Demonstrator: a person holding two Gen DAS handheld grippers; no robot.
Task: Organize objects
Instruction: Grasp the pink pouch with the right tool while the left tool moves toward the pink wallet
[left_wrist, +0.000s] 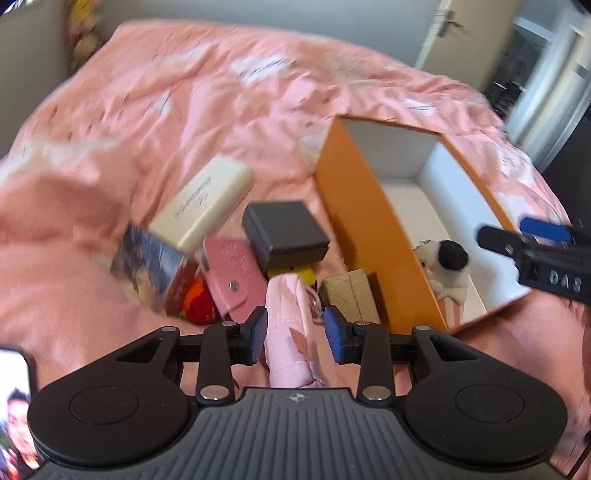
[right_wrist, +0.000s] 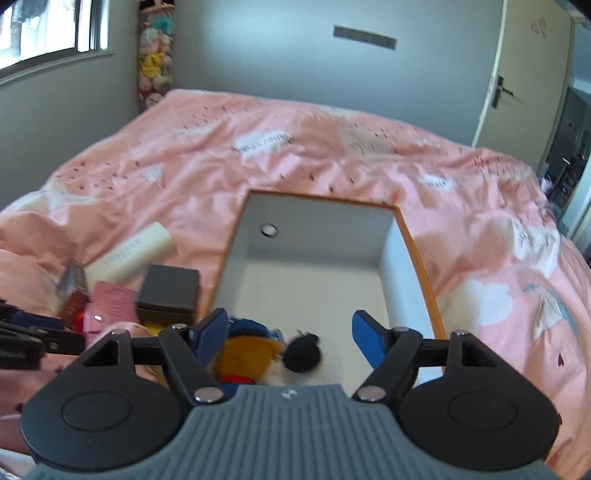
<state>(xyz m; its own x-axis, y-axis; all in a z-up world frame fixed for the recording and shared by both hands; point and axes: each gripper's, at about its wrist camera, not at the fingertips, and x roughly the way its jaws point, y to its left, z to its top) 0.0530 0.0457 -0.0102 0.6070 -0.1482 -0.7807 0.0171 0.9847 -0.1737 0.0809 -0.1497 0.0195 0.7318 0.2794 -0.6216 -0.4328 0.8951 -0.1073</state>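
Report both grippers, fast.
Left gripper: jaws around the pink pouch; whether they press it cannot be told.
Right gripper: jaws open, empty, above the orange box.

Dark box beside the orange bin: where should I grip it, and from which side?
Grip the dark box across its two short side walls, coming down from above. It lies flat and squarish with its lid up; its top is clear, but it rests on a yellow item and the pink wallet crowds its left, so a low side approach looks blocked.
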